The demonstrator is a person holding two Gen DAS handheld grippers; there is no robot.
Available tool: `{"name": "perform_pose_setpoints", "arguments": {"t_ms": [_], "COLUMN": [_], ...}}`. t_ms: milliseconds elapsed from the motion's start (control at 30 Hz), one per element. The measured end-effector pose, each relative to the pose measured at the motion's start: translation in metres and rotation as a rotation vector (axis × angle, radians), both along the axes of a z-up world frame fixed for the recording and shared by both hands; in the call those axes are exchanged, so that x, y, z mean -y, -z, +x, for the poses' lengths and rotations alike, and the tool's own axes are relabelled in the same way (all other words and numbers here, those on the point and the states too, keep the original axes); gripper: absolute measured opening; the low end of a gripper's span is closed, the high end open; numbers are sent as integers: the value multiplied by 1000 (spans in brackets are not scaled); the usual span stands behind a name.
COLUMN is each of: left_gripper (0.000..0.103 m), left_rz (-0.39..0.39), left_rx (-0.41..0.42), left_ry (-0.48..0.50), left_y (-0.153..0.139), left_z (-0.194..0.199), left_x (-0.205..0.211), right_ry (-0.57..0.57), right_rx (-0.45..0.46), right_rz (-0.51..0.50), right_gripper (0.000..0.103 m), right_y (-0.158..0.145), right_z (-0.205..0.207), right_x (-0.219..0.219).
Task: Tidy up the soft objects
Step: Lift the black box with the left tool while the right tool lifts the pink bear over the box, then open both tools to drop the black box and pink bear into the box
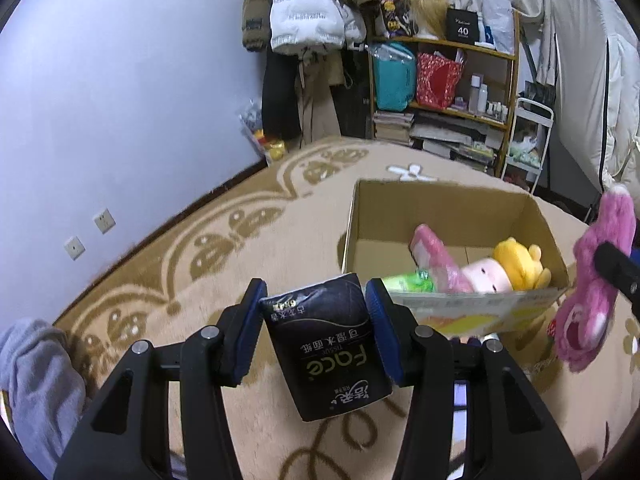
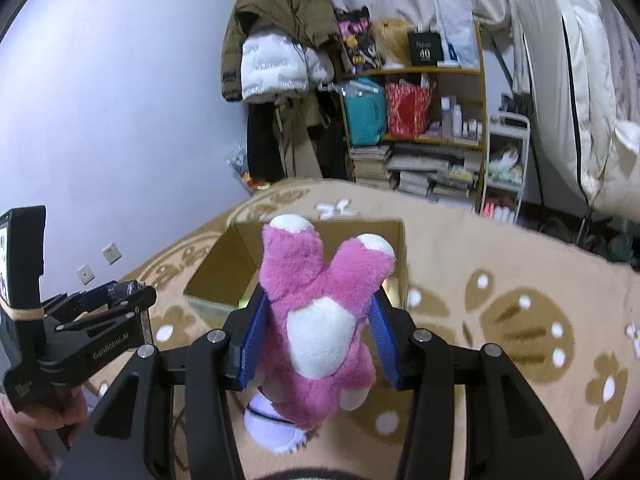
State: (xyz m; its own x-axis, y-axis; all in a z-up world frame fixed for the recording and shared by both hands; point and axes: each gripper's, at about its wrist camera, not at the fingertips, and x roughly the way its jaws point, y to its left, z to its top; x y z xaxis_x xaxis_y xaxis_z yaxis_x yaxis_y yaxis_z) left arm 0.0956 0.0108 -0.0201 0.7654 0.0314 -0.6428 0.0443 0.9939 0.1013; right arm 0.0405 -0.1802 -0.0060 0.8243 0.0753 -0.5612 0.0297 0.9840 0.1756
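Observation:
My left gripper [image 1: 316, 292] is shut on a black tissue pack [image 1: 326, 348], held above the carpet just left of the cardboard box [image 1: 440, 208]. Inside the box lie a yellow plush [image 1: 520, 264], a pink doll [image 1: 486, 276], a pink packet [image 1: 432, 252] and a green packet [image 1: 408, 282]. My right gripper [image 2: 318, 300] is shut on a pink plush bear [image 2: 320, 312], its white-tipped feet pointing up over the box [image 2: 224, 276]. The bear [image 1: 592, 292] also shows at the right edge of the left wrist view. The left gripper [image 2: 120, 296] appears at the left of the right wrist view.
A beige patterned carpet [image 1: 224, 248] covers the floor. A wooden shelf [image 1: 460, 92] with bags, bottles and books stands at the back, jackets [image 1: 304, 12] hanging beside it. A grey garment [image 1: 36, 376] lies at lower left. A white cart [image 2: 506, 168] stands right of the shelf.

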Motion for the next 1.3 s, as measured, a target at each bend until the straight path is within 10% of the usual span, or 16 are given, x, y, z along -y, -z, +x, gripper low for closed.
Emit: {"name": "perform_pose_setpoints", "arguments": {"t_ms": [567,1300], "left_gripper": [50,50], "left_rz": [2,57], "left_rx": [71,50], "left_ry": [36,68], "left_y": [-21,15], "left_z": [29,88], "left_x": [23,48], "right_ry": [9,-28], "right_rx": [101,20], "right_rz": [-98,-22], "right_gripper": [51,52], "right_y": [-32,23], "right_z": [57,99], "right_x": [8,25]}}
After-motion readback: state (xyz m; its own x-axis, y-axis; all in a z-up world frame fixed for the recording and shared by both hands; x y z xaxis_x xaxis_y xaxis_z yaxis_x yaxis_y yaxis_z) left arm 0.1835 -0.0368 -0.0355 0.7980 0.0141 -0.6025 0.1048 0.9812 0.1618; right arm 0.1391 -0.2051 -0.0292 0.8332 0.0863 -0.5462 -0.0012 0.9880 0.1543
